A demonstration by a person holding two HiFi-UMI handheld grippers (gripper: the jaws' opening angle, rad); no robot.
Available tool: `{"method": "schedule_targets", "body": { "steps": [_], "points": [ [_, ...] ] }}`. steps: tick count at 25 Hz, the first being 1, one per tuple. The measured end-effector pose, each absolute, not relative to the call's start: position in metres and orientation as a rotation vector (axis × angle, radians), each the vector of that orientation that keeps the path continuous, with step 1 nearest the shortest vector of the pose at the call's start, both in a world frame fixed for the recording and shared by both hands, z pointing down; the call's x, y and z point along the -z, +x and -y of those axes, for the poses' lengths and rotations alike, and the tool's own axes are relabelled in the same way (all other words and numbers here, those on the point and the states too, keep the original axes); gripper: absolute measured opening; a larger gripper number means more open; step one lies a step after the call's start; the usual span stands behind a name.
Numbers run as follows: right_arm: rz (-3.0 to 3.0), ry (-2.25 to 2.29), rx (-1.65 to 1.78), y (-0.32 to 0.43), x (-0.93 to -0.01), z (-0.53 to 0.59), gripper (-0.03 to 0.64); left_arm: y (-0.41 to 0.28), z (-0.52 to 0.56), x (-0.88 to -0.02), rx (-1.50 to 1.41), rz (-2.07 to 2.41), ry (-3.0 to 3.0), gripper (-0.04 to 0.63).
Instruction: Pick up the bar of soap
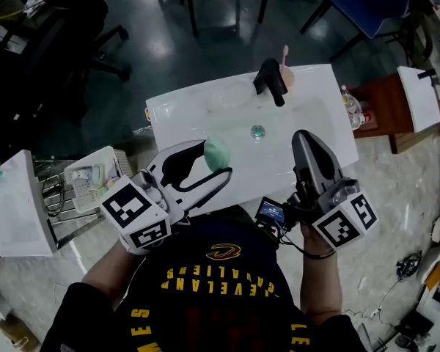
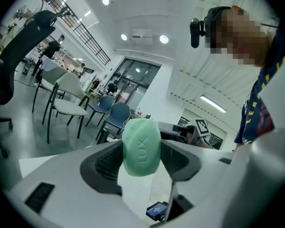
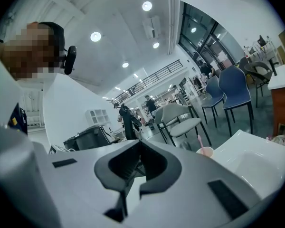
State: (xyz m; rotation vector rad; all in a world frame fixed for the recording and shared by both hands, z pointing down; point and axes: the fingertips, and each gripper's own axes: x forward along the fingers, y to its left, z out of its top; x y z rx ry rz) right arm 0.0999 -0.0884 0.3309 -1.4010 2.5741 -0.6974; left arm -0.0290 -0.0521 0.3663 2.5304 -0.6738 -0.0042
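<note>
White sink (image 1: 183,116) underneath, green bar of soap (image 2: 141,147) gripped in left claw (image 1: 214,163), right claw (image 3: 137,160) closed, empty

So from my end the bar of soap (image 1: 217,152) is a pale mint green oval with rounded edges, and I can read LUX pressed into its face in the left gripper view (image 2: 141,147). It's standing on edge, lettering running roughly top to bottom, pinched at its sides between the dark pads of the left gripper (image 1: 214,160). It's up in the air above the white sink (image 1: 198,108), touching nothing else.
</note>
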Motion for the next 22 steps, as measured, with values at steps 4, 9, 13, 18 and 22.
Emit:
{"method": "schedule_targets", "body": {
  "steps": [4,9,13,18,22],
  "points": [
    [-2.565,-1.400,0.699,0.097,-0.336,0.087,0.017,-0.031,0.052,-0.372,-0.009,0.662,2.534,0.262],
    [-2.550,-1.418,0.709,0.100,-0.338,0.086,0.017,-0.032,0.051,-0.375,-0.019,0.657,2.530,0.262],
    [-2.548,-1.420,0.710,0.102,-0.338,0.087,0.017,-0.031,0.052,-0.376,-0.023,0.656,2.530,0.262],
    [-2.551,-1.416,0.714,0.097,-0.340,0.091,0.017,-0.035,0.057,-0.379,-0.027,0.653,2.530,0.262],
    [-2.554,-1.415,0.715,0.098,-0.339,0.095,0.017,-0.033,0.064,-0.377,-0.029,0.652,2.532,0.262]
  ]
}}
